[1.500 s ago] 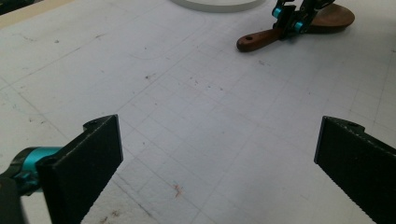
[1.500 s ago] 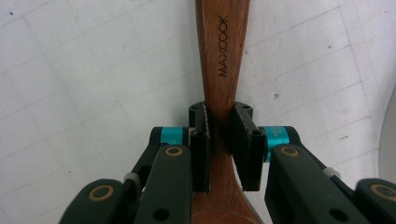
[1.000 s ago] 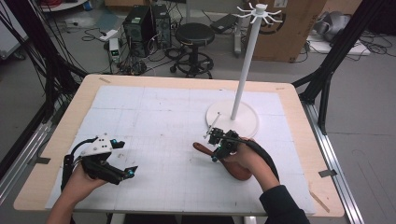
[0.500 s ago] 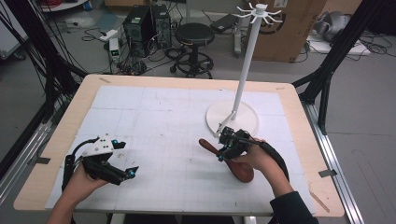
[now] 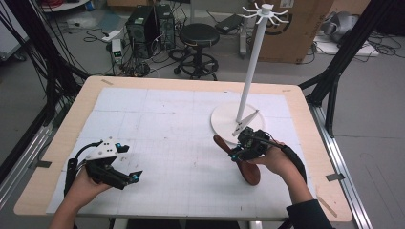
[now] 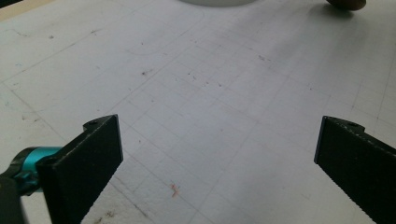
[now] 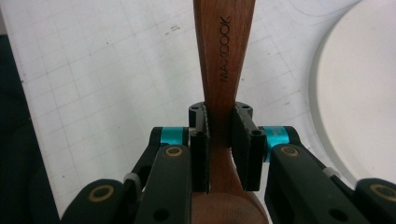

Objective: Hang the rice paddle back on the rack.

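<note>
The counter is a pale wooden top with a white gridded mat spread over most of it. Toward the far right of the mat stands a white rack, a tall slim pole on a round flat base with a ring of small hooks at its top.

Near the front left corner, the left tool rests low over the mat in the person's hand; in the left gripper view its two black jaws stand wide apart with bare mat between them, and it grips nothing.

Just in front of the rack's base, the right tool is clamped on a dark wooden spoon. In the right gripper view the pads press on both sides of the spoon's narrow handle, which bears the lettering MAXCOOK and runs on past the jaws over the mat. From above, the handle points away toward the middle of the counter, and the rounded bowl lies back under the person's hand.
</note>
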`<state>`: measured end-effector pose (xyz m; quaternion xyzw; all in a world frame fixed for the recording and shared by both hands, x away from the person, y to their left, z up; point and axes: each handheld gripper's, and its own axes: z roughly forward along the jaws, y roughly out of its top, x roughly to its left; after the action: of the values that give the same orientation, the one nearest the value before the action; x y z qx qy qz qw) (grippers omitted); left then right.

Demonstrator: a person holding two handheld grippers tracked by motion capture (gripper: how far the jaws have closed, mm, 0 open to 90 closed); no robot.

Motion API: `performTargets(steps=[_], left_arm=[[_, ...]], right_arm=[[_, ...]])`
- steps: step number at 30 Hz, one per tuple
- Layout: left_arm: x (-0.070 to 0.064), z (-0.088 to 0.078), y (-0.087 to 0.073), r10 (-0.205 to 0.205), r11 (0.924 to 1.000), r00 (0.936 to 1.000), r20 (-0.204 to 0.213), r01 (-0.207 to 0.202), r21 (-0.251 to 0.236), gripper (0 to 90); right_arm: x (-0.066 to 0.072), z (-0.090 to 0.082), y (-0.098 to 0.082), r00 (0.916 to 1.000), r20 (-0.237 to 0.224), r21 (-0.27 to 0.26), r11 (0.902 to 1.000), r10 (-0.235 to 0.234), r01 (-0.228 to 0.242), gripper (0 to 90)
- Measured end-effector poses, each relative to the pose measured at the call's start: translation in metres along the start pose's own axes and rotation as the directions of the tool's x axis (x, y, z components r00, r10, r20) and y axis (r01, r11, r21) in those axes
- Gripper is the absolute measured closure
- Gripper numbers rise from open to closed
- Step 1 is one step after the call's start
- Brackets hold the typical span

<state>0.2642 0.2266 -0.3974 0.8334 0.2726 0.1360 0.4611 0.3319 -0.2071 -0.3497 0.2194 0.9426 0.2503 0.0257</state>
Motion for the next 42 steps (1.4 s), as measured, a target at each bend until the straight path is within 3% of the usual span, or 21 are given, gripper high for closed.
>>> performTargets(steps=[3,5,7,11,20,22,30,40,42], left_arm=[[0.000,0.000,0.000,-0.001,1.0000,1.0000,0.000,0.001,-0.001,1.7],[0.000,0.000,0.000,0.000,1.0000,1.0000,0.001,0.000,0.000,1.7],[0.000,0.001,0.000,-0.004,1.0000,1.0000,0.003,0.004,0.001,1.7],[-0.001,0.001,0.000,-0.004,1.0000,1.0000,0.002,0.004,0.003,1.7],[0.000,0.001,0.000,-0.005,1.0000,1.0000,0.002,0.005,0.001,1.7],[0.000,0.001,0.000,-0.005,1.0000,1.0000,0.002,0.005,0.002,1.7],[0.000,0.001,0.000,-0.005,1.0000,1.0000,0.002,0.005,0.000,1.7],[0.001,0.001,0.000,-0.006,1.0000,1.0000,0.001,0.006,-0.001,1.7],[0.001,0.001,0.000,-0.008,1.0000,1.0000,0.002,0.008,-0.004,1.7]], right_arm=[[-0.002,-0.004,-0.003,0.9999,-0.008,-0.023,0.9997,0.007,-0.007,78.3],[-0.006,-0.011,-0.007,0.9998,-0.016,-0.065,0.9978,0.012,-0.013,78.3],[-0.008,-0.017,-0.012,0.9987,-0.030,-0.090,0.9950,0.040,-0.043,78.3],[-0.012,-0.028,-0.020,0.9979,-0.023,-0.127,0.9899,0.060,-0.063,78.3],[-0.017,-0.046,-0.031,0.9958,-0.030,-0.185,0.9784,0.087,-0.091,78.2],[-0.018,-0.052,-0.033,0.9945,-0.037,-0.210,0.9721,0.098,-0.104,78.2],[-0.020,-0.064,-0.032,0.9945,-0.034,-0.257,0.9609,0.099,-0.104,78.2],[-0.025,-0.082,-0.028,0.9945,-0.019,-0.329,0.9386,0.103,-0.103,78.2],[-0.029,-0.090,-0.027,0.9939,-0.027,-0.366,0.9240,0.107,-0.110,78.2]])
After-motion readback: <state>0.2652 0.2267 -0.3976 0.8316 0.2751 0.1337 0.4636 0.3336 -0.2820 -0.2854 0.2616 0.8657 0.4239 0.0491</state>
